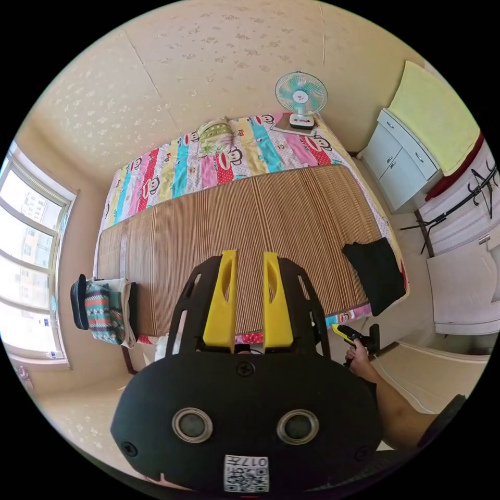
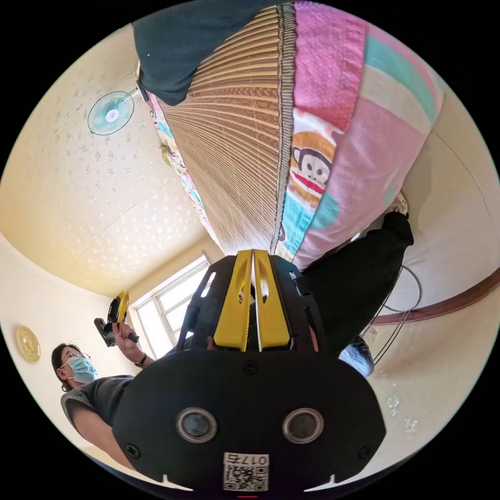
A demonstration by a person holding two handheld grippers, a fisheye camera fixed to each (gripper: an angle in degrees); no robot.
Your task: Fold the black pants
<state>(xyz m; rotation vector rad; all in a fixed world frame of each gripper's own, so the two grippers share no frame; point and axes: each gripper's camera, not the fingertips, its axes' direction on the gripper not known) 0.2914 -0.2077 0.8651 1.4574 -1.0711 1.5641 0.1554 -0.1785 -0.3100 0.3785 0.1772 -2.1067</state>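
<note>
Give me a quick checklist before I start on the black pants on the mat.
1. Pants on the mat: ok, at its corner, partly over the bed edge.
2. Pants spread flat: not ok, bunched.
3. Left gripper free: ok, jaws apart, holding nothing.
4. Right gripper open: not ok, jaws nearly closed.
5. Grippers at the pants: not ok, both are off the bed.
6. Fan clear of the pants: ok.

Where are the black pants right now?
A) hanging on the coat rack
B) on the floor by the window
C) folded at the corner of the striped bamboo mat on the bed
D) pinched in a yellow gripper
C: the folded black pants lie at the corner of the brown striped bamboo mat on the bed.
</note>
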